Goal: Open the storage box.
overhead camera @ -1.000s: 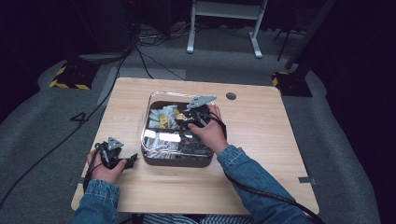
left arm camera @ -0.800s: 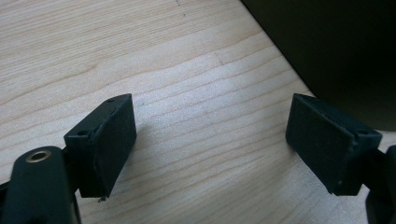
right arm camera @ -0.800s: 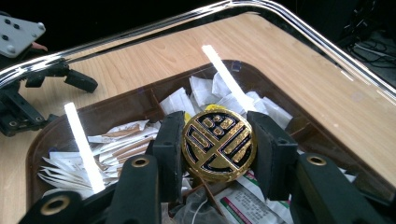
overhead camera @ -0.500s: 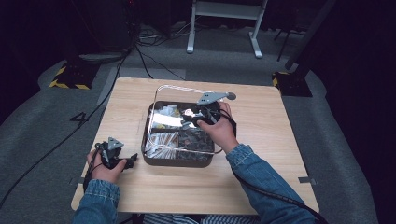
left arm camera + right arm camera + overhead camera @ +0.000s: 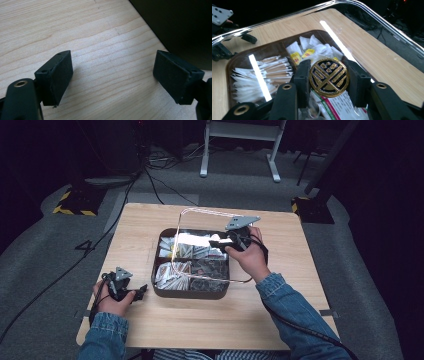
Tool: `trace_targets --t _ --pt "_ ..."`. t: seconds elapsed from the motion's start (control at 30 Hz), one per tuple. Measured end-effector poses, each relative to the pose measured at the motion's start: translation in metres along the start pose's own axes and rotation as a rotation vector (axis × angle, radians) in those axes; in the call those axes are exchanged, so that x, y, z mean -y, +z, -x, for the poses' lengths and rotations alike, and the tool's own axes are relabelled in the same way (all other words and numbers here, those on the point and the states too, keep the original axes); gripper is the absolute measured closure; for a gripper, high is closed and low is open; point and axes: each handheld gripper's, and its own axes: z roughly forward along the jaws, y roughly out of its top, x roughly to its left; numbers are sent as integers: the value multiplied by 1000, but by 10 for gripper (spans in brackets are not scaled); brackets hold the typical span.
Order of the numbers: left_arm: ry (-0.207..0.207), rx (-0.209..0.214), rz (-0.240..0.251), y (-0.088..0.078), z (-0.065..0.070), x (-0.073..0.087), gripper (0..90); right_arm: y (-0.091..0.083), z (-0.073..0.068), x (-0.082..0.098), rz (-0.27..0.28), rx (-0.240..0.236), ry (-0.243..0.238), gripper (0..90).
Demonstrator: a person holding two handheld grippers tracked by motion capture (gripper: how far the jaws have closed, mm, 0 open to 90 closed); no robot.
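Since earlier frame, right gripper (image 5: 328,80) lifted clear lid (image 5: 210,245) higher off box (image 5: 190,292).

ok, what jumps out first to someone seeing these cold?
The clear lid, lifted and tilted over the dark compartment box mid-table, held by its gold knob in the right tool. White sachets lie inside; the left tool stands open above bare wood.

A white "4" (image 5: 84,246) is marked on the grey floor left of the table (image 5: 300,250).
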Motion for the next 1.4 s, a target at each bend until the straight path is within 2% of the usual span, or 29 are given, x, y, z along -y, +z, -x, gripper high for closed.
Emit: trace_targets --t 0.47,0.93,1.4 --pt "0 0 0 0 0 0 167 -37 25 18 2 53 36 591" --pt "1 0 0 0 0 0 167 -64 48 41 -26 106 55 591" --pt "1 0 -1 0 0 0 167 -87 74 69 -33 148 123 591"
